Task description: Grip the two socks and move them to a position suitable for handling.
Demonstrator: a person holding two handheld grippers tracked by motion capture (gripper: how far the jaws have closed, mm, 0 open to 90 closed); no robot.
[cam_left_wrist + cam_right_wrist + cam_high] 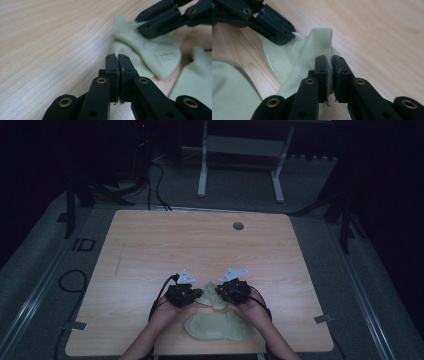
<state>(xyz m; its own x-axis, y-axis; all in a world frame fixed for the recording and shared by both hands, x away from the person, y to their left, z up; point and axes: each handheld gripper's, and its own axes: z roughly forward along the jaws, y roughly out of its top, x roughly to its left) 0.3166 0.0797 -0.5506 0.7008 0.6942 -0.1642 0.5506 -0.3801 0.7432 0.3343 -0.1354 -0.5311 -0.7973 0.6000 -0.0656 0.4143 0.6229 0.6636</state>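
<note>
**Two claws pinching one pale green sock**

While the person's forearms are reaching in from the near edge in the high view, the left claw [192, 296] and the right claw [223, 293] are gripping the crumpled sock [212, 296] from either side, just beyond the flat sock [216, 326] that is lying near the front of the wooden worktop [150, 245].

Along the left gripper view, the left claw [117, 57] is pressing its jaws nearly together on a thin fold of the crumpled sock [150, 58], with the right claw [140, 23] biting the fabric farther off and the flat sock [197, 80] lying at the right edge.

Along the right gripper view, the right claw [330, 60] is clamping narrowly on the ribbed cuff of the crumpled sock [317, 45], which is standing up between the jaws. Beyond it, the left claw [287, 33] is holding the far part, and the flat sock [229, 90] is lying at lower left.
</note>
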